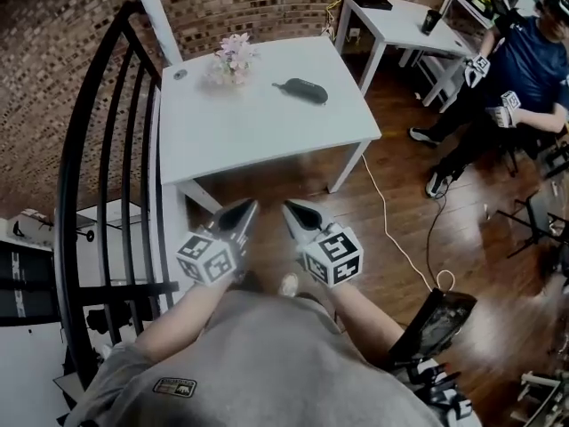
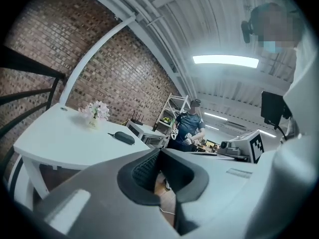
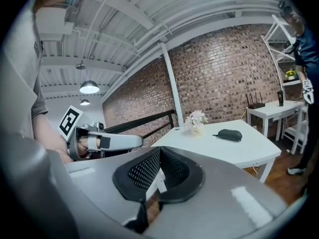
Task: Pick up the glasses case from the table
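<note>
The dark glasses case (image 1: 302, 89) lies closed on the white table (image 1: 258, 136), toward its far right part. It also shows small in the left gripper view (image 2: 124, 137) and the right gripper view (image 3: 230, 134). My left gripper (image 1: 249, 208) and right gripper (image 1: 289, 208) are side by side close to my body, well short of the table's near edge, pointing toward it. The left gripper (image 2: 159, 152) has its jaws together with nothing between them. So does the right gripper (image 3: 159, 151). Neither touches the case.
A small vase of pink flowers (image 1: 233, 59) stands on the table left of the case. A black stair railing (image 1: 98, 149) runs along the left. A second white table (image 1: 400, 16) and a seated person (image 1: 524, 69) are at the right. A cable (image 1: 391, 229) crosses the wood floor.
</note>
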`<state>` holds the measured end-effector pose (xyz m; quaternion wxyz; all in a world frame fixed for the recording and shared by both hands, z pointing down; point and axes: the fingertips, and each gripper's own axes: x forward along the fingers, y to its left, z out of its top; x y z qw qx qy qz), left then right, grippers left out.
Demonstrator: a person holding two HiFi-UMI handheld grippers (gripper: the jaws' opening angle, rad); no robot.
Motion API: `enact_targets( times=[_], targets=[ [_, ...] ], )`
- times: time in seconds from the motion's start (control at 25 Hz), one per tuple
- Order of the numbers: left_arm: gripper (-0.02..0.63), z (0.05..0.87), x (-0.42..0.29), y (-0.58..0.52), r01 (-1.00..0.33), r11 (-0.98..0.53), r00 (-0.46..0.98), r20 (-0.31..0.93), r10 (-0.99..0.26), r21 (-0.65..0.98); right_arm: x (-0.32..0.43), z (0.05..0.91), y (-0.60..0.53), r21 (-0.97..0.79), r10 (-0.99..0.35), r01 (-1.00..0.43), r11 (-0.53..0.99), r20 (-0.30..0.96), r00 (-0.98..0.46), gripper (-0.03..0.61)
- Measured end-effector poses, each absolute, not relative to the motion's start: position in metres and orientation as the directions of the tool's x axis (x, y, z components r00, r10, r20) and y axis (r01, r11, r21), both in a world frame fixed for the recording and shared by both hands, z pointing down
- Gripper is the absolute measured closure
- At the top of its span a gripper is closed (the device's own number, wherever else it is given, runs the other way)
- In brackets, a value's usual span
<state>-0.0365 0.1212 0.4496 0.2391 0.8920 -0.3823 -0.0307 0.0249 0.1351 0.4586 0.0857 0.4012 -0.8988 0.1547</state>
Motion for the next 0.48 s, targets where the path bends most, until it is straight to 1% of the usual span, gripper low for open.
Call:
enact_targets(
  times=[0.2, 0.48],
  targets=[
    [0.614, 0.455, -0.021, 0.092, -0.679, -0.578, 0.699, 0.157, -0.698, 0.452, 0.04, 0.466, 0.109, -0.238, -0.677, -0.734, 0.636, 0.286, -0.679, 0.568],
    [0.614, 0.469, -0.013, 0.033, -0.673, -0.579, 0.707, 0.171, -0.686, 0.461, 0.052, 0.48, 0.053, -0.248, -0.683, -0.748, 0.616, 0.305, -0.664, 0.568]
  ],
)
